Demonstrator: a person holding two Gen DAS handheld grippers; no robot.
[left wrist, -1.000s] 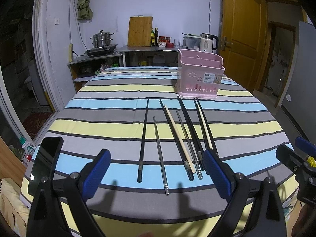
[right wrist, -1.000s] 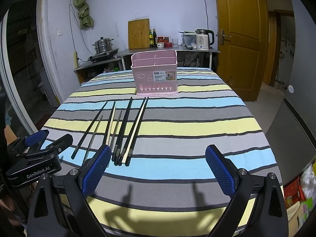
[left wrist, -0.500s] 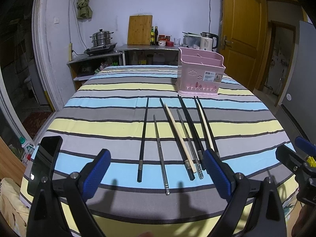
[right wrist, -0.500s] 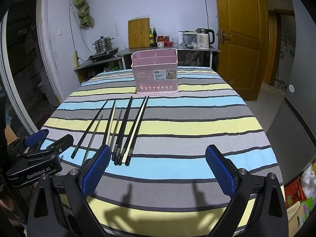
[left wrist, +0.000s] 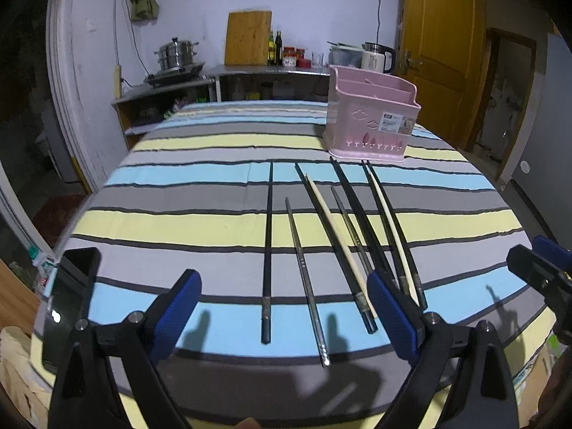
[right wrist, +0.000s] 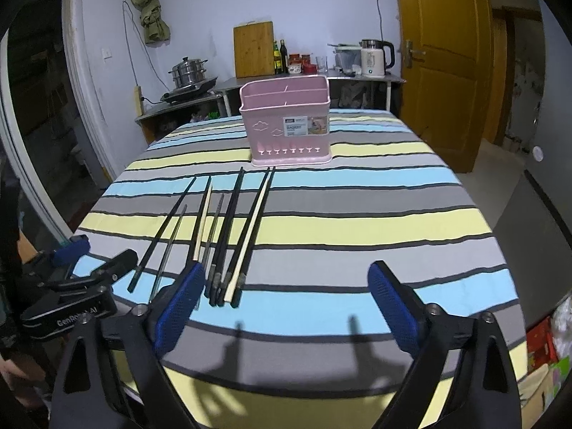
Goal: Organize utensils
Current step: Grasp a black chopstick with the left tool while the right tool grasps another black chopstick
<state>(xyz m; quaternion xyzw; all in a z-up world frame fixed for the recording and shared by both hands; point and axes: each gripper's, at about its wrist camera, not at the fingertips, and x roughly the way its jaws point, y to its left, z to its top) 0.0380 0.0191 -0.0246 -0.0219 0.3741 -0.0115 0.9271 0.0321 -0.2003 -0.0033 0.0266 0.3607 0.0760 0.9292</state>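
Chopsticks (left wrist: 323, 236): laid side by side on the striped worktop (left wrist: 200, 221), tips toward the pink holder (left wrist: 371, 121).
Holder: stood upright just beyond them.
Left tongs (left wrist: 284, 316): spread, nothing gripped.
Right tongs (right wrist: 286, 304): spread wide, jaws just narrowed slightly, nothing between.

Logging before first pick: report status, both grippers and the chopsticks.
Left gripper open, empty; right gripper open, jaws just closing slightly, nothing between. Chopsticks loose on striped tablecloth. Pink utensil holder empty, path clear.
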